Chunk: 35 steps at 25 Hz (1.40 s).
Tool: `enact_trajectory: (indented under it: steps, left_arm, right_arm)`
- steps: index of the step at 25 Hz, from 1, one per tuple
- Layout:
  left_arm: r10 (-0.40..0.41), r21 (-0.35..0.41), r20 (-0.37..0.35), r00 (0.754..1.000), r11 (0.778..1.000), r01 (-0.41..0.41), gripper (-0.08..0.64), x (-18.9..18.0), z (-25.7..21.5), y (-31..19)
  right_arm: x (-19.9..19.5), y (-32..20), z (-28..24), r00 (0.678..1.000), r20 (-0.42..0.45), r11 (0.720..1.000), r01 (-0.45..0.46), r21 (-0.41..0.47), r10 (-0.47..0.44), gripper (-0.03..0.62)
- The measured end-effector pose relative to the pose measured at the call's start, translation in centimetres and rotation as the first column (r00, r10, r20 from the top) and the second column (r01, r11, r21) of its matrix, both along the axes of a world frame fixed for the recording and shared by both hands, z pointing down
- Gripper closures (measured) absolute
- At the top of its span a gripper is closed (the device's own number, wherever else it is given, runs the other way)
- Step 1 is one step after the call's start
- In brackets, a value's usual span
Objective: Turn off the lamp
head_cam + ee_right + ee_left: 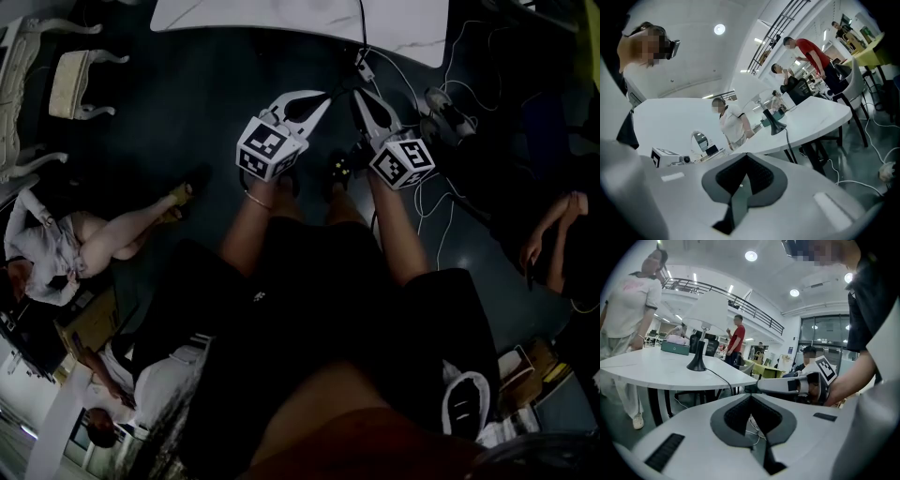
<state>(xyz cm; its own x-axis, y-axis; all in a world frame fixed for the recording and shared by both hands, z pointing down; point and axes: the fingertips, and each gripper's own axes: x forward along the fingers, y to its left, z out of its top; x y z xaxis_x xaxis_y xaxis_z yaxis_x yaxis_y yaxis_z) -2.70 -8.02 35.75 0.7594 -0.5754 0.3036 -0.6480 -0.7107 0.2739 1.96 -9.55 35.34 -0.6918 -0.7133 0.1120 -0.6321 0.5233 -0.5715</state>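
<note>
Left hand-held gripper [322,97] is pinched closed on nothing, and the right hand-held gripper [360,94] is the same, tips near each other. Black-and-white square markers show on both cubes. The lamp [704,326], white shade and black base, stands on the white counter [656,369], well apart from both.

The white left gripper [325,96] and right gripper [359,94] carry black-and-white marker cubes [270,147]; clothing [309,281] seems black.

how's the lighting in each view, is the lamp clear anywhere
Head view: underexposed, only the white table stands out. Left gripper view: bright, fisheye-bent, lamp sharp, ceiling lights glaring. Right gripper view: tilted and warped, lamp small but clear.
</note>
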Motion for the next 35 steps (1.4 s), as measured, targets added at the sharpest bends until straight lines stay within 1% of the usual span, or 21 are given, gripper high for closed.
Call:
enact_trajectory:
  steps: [2,5,9,11,13,15,21,26,31,35]
  left_arm:
    - [0.008,0.011,-0.018,1.0,1.0,-0.008,0.554,0.4,-0.7,-0.4]
    - [0.034,0.011,-0.019,0.999,0.999,-0.034,0.554,1.1,-1.3,-0.3]
    - [0.06,0.032,-0.008,0.998,0.998,-0.059,0.554,1.5,-2.8,-0.1]
    - [0.052,0.022,-0.014,0.999,0.998,-0.052,0.554,1.4,-3.1,-0.5]
    - [0.031,0.009,-0.015,0.999,0.999,-0.031,0.554,1.2,-3.7,-1.0]
    - [0.034,0.021,-0.003,0.999,0.999,-0.034,0.554,1.3,-4.7,-1.2]
    - [0.061,0.064,0.022,0.998,0.996,-0.062,0.554,1.3,-6.7,-2.1]
    - [0.083,0.088,0.012,0.996,0.993,-0.084,0.554,1.9,-7.9,-2.7]
    - [0.107,0.112,-0.009,0.994,0.988,-0.106,0.554,2.8,-9.2,-2.8]
    - [0.139,0.141,-0.01,0.99,0.981,-0.136,0.554,3.7,-9.9,-2.9]
  right_arm:
    - [-0.3,-0.3,-0.6,1.0,-0.023,1.0,0.02,0.018,-0.019,0.592]
    - [-0.8,-0.1,-1.4,0.997,-0.064,0.998,0.056,0.03,-0.054,0.592]
    - [-0.4,0.0,-3.1,0.998,-0.047,0.998,0.047,0.049,-0.045,0.592]
    - [-0.1,-0.2,-3.8,0.998,-0.048,0.997,0.038,0.062,-0.035,0.592]
    - [0.1,-0.2,-4.2,0.996,-0.079,0.997,0.047,0.068,-0.041,0.592]
    - [0.2,0.0,-4.7,0.994,-0.098,0.996,0.058,0.071,-0.051,0.592]
    - [0.0,-0.8,-7.0,0.996,-0.08,0.993,0.053,0.11,-0.045,0.592]
    - [0.2,-1.1,-9.0,0.998,-0.038,0.991,0.045,0.13,-0.04,0.592]
    - [0.2,-0.7,-10.8,0.998,-0.032,0.987,0.056,0.15,-0.052,0.592]
    - [0.5,-1.0,-11.5,0.998,-0.042,0.984,0.052,0.17,-0.046,0.592]
